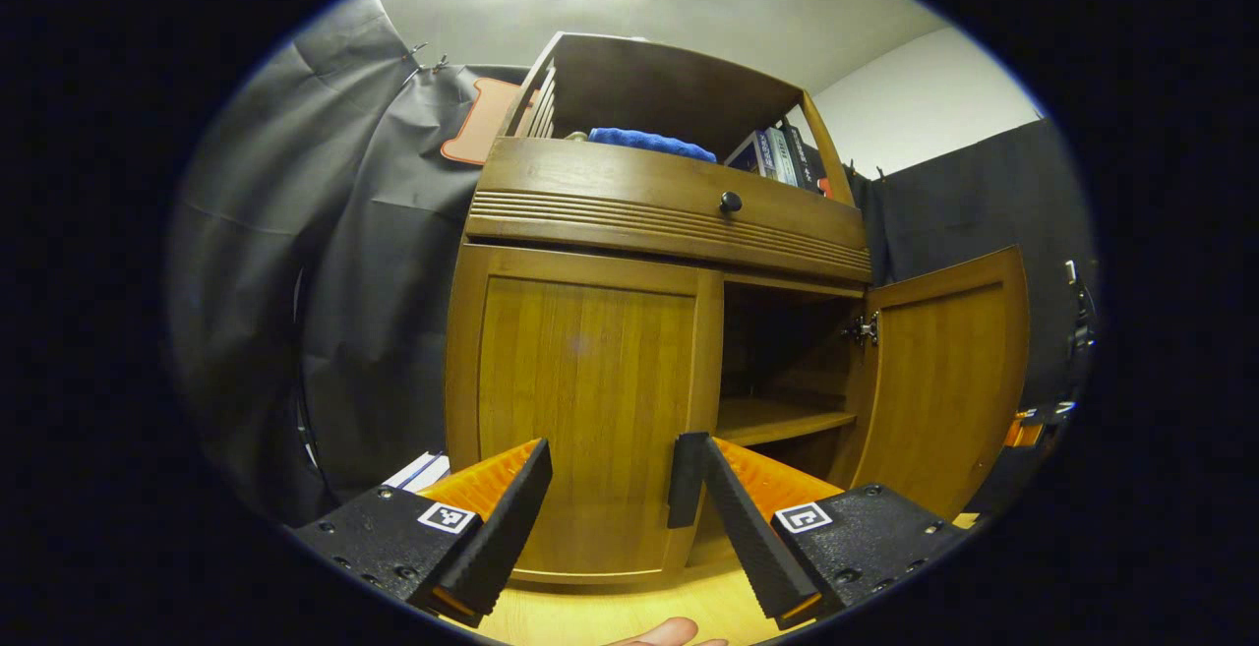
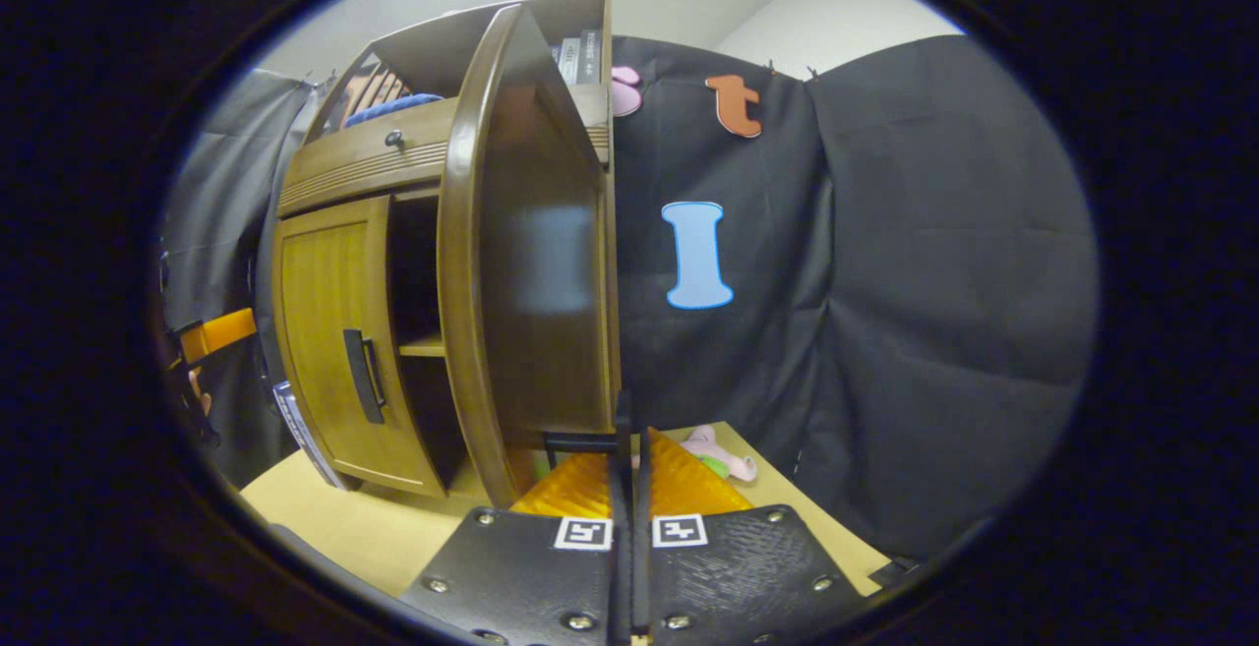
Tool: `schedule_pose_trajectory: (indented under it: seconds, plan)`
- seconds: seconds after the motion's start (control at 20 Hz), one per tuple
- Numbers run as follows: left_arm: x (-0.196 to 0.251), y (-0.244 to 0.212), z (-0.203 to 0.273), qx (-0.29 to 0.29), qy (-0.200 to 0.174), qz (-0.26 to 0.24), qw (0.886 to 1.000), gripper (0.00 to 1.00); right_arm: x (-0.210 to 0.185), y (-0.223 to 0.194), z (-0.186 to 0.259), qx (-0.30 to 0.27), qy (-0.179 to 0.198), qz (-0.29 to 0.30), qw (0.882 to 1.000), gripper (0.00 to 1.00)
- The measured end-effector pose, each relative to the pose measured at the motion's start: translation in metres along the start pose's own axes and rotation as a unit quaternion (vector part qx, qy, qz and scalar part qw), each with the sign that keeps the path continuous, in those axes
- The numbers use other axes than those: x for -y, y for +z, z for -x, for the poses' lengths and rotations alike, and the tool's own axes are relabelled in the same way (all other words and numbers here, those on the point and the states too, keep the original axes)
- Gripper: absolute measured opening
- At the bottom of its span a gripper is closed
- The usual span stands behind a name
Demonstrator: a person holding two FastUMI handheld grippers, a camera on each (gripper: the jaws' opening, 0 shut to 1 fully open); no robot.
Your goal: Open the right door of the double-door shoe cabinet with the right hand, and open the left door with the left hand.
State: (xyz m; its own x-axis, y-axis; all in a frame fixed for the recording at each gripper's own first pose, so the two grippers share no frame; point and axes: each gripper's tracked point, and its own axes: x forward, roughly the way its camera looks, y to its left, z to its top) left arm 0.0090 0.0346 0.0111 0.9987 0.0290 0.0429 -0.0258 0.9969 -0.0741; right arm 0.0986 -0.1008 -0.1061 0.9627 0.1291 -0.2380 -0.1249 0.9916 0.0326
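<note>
My left tongs [image 1: 610, 474] are nearest, spread wide and holding nothing, pointed at the left door [image 1: 580, 410] of the shoe cabinet [image 1: 669, 223], which is shut. My right tongs [image 2: 626, 430] are pressed together right at the bottom edge of the right door [image 2: 531, 263]; I cannot tell whether they pinch its handle. That door stands swung open, baring a shelf [image 1: 777, 420] inside. Seen from my right tongs, the left door carries a dark handle [image 2: 360, 376]. Above the doors sits a drawer with a round knob [image 1: 730, 202], and over it a blue cloth [image 1: 651, 143] beside some books [image 1: 777, 156]. The cabinet stands on the pale bench [image 2: 364, 528].
</note>
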Motion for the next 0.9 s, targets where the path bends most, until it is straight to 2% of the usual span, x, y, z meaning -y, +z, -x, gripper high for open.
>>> schedule_pose_trajectory:
  seconds: [0.05,0.1,0.15,0.6,0.7,0.75,0.8,0.9]
  plan:
    - [-0.001,-0.001,-0.001,-0.001,0.002,0.001,1.000,0.92,0.004,0.000,0.000,-0.002,0.007,-0.003,1.000,0.01]
    - [0.000,0.000,-0.002,-0.001,0.003,0.002,1.000,0.95,0.008,0.001,0.000,-0.002,0.015,-0.003,1.000,0.01]
    - [0.001,-0.002,-0.003,-0.001,0.002,0.002,1.000,0.92,0.011,0.002,-0.001,-0.001,0.025,0.000,1.000,0.01]
    - [0.005,-0.015,-0.015,-0.015,0.007,-0.008,1.000,0.91,0.049,0.003,-0.014,-0.004,0.095,-0.008,0.995,0.01]
    - [0.007,-0.020,-0.019,-0.018,0.007,-0.006,1.000,0.91,0.051,0.004,-0.016,-0.004,0.107,-0.007,0.994,0.01]
    - [0.009,-0.022,-0.022,-0.019,0.006,-0.004,1.000,0.95,0.051,0.005,-0.017,-0.004,0.111,-0.004,0.994,0.01]
    - [0.012,-0.024,-0.025,-0.020,0.005,-0.003,1.000,0.91,0.052,0.004,-0.017,-0.004,0.114,-0.003,0.993,0.01]
    - [0.015,-0.031,-0.034,-0.022,0.004,-0.002,1.000,0.91,0.052,0.005,-0.016,-0.003,0.118,-0.005,0.993,0.01]
